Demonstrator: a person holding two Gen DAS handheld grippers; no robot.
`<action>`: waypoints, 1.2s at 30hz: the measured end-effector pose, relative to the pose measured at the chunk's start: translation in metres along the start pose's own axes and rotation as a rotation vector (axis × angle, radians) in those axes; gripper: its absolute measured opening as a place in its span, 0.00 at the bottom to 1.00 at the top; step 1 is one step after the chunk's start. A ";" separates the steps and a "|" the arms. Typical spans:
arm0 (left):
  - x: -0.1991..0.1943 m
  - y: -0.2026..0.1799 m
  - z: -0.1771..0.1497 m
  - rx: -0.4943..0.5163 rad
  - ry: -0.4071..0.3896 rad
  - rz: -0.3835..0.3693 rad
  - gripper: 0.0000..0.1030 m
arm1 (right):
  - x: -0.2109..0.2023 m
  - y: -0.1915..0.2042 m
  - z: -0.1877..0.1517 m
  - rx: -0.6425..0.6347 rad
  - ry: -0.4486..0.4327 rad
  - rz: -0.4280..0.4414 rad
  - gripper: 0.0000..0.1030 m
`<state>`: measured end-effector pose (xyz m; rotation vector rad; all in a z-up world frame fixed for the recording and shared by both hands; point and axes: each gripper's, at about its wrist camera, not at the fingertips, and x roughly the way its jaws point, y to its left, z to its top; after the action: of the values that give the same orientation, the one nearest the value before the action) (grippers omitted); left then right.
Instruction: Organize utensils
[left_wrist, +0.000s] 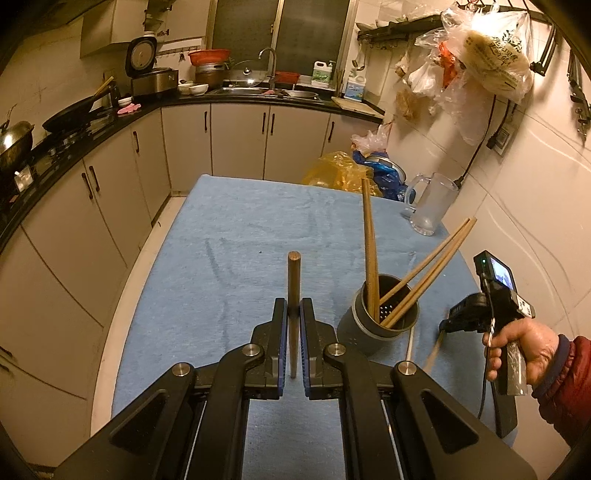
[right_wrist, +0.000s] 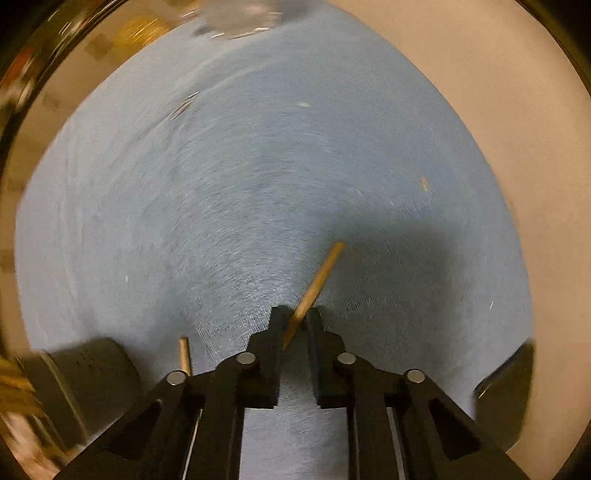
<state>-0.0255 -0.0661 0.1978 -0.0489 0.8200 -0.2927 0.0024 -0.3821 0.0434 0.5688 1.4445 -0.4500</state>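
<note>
**Gathering chopsticks into the holder — one raised, one being picked up**

Sorting is shown partway through. The left hand-held gripper (left_wrist: 293, 314) is pressed together on a single dark chopstick (left_wrist: 294, 295), which is pinched near its lower part and kept almost upright above the blue cloth (left_wrist: 229, 236) covering the tabletop; this attitude is judged to suit a straight drop into the grey utensil holder (left_wrist: 376, 321), which stands just beside it to the right. Four light wooden chopsticks (left_wrist: 369, 236) are already leaned inside the holder, two nearly vertical and two splayed toward the wall — the cylinder is what keeps them standing.

The right hand-held gripper (right_wrist: 295, 317), carried in the person's hand (left_wrist: 524, 347) near the right edge of the tabletop, is pointed down at the cloth. Its jaws are nearly closed about a light chopstick (right_wrist: 317, 284) that lies slanted between the fingertips; whether the pads already press on it cannot be told, the right wrist view being blurred. A downward approach is the natural one for a thin stick lying flat on fabric. A further stick end (right_wrist: 184, 354) is seen just beside the holder's base in the same view.

A glass mug (left_wrist: 428, 206) is set at the far right corner, well apart from the work.
</note>
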 end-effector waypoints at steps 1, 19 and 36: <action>0.000 0.000 0.000 -0.001 -0.001 -0.001 0.06 | -0.001 0.003 -0.001 -0.041 -0.005 0.012 0.06; -0.007 -0.015 0.009 0.059 -0.023 -0.057 0.06 | -0.125 -0.034 -0.082 -0.084 -0.378 0.408 0.05; -0.039 -0.023 0.030 0.111 -0.101 -0.098 0.06 | -0.249 -0.020 -0.135 -0.153 -0.723 0.427 0.05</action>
<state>-0.0342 -0.0797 0.2496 0.0000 0.7012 -0.4249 -0.1371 -0.3284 0.2846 0.5007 0.6340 -0.1678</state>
